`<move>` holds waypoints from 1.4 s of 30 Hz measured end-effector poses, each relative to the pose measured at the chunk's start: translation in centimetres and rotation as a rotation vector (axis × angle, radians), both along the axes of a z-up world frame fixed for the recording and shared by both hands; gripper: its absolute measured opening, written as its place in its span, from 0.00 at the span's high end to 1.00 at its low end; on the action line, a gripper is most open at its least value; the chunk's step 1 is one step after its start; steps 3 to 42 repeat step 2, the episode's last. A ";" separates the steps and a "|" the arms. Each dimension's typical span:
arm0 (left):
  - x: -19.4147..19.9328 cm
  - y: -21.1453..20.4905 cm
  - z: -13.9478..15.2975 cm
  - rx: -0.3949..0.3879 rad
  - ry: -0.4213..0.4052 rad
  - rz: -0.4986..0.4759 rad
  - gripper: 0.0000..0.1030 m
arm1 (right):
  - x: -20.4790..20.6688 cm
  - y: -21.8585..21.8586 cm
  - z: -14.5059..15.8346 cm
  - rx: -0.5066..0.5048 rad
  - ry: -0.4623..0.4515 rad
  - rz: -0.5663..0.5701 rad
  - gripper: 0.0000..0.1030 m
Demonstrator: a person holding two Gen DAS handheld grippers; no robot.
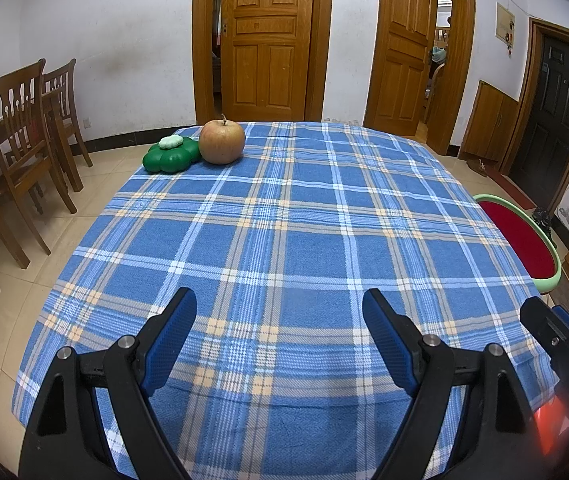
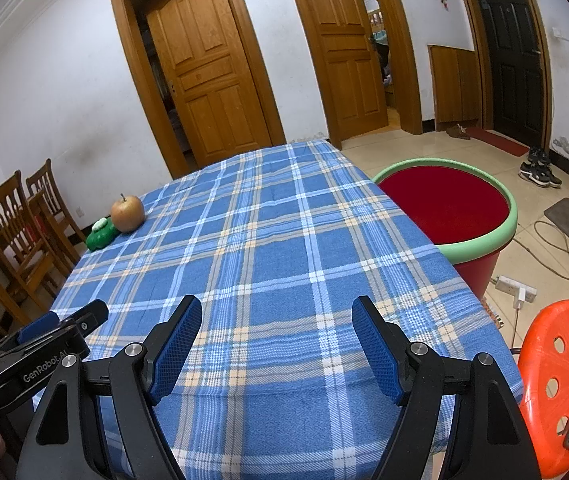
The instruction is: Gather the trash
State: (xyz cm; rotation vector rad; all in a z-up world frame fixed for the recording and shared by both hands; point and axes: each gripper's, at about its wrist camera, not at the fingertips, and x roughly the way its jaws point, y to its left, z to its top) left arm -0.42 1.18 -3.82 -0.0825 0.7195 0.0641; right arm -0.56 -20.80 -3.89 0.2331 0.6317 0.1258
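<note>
Left wrist: plaid tablecloth [image 1: 284,240], apple [image 1: 221,142], wooden doors [image 1: 267,36].

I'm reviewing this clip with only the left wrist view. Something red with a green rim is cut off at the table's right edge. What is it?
Observer: It's a red bin with a green rim, standing on the floor against the table. Nothing shows inside it.
Operator: And the right tongs? I only see their side.
Observer: The right tongs are open over the tablecloth, with nothing between them.
Operator: Is anything near the bin?
Observer: An orange plastic stool stands on the floor, nearer the camera than the bin.
</note>
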 end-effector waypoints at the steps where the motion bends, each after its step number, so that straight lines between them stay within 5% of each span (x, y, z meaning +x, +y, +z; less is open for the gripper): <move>1: 0.0 0.0 0.0 0.000 0.000 0.001 0.18 | 0.0 0.0 0.0 0.000 0.000 0.000 0.24; 42: 0.0 0.1 0.0 0.000 0.000 0.001 0.18 | 0.0 0.0 0.0 -0.002 -0.001 0.000 0.24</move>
